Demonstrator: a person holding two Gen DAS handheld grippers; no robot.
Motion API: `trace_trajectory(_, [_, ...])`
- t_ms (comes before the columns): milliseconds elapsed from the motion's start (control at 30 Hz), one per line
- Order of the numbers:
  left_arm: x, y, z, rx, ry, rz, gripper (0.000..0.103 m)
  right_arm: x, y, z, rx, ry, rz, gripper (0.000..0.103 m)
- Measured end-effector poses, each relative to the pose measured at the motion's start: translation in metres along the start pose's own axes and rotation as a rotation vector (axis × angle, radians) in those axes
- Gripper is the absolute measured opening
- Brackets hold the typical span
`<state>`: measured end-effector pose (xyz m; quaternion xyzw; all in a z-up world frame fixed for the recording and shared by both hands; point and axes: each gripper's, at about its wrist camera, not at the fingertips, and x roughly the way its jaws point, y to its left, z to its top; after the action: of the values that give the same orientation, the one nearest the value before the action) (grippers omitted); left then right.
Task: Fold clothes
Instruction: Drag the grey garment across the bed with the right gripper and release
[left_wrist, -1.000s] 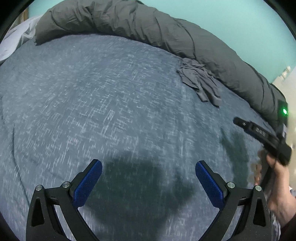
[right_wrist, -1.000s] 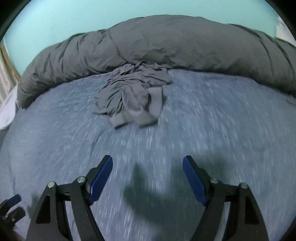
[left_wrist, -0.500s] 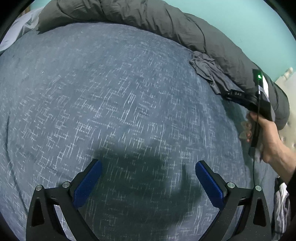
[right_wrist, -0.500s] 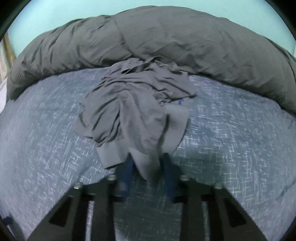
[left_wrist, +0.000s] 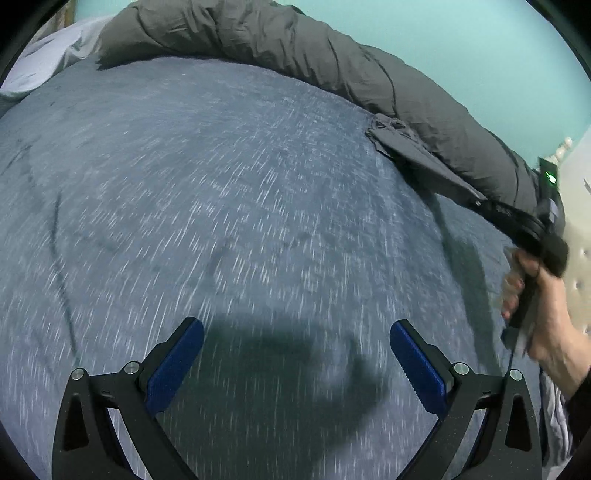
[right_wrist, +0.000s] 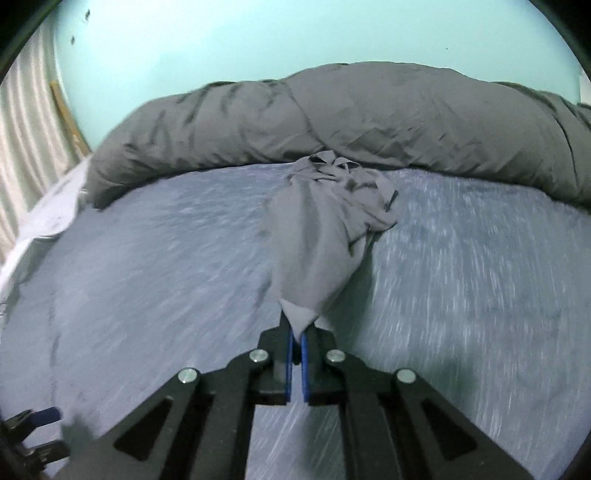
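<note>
A crumpled grey garment (right_wrist: 325, 221) lies on the blue-grey bed sheet (right_wrist: 147, 277) in front of the rolled duvet. My right gripper (right_wrist: 295, 332) is shut on the garment's near edge, and the cloth stretches taut from its blue pads back to the heap. In the left wrist view the same garment (left_wrist: 413, 151) runs as a stretched strip to the right gripper (left_wrist: 480, 201), held by a person's hand (left_wrist: 535, 299). My left gripper (left_wrist: 297, 354) hangs open over bare sheet (left_wrist: 221, 221), with nothing between its blue pads (left_wrist: 177, 365).
A thick dark grey duvet (right_wrist: 369, 122) is rolled along the far side of the bed below a turquoise wall (right_wrist: 258, 40). White bedding (left_wrist: 48, 62) shows at the far left. A cream tufted headboard (left_wrist: 580, 266) stands at the right.
My right gripper went from open to shut on the garment's edge and has pulled it back, stretching the cloth. My left gripper stayed open and shifted across the sheet.
</note>
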<state>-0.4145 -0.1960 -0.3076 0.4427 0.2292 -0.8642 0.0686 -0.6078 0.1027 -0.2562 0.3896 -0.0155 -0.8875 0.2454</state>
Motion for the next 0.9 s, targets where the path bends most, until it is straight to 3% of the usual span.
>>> trace_trajectory(267, [-0.05,0.006,-0.065,-0.029,-0.017,-0.029,0.103,-0.095,0.031,-0.075,0.042,-0.041,0.112,0.003])
trace_trajectory(433, [-0.073,0.014,-0.1,-0.037,-0.038,-0.034,0.103,-0.133,0.046,-0.114,0.045,-0.058,0.139,0.003])
trace_trajectory(900, [-0.161,0.028,-0.188,-0.024,-0.117,-0.066,0.103,-0.249,0.141,-0.232,0.001,-0.068,0.226,0.003])
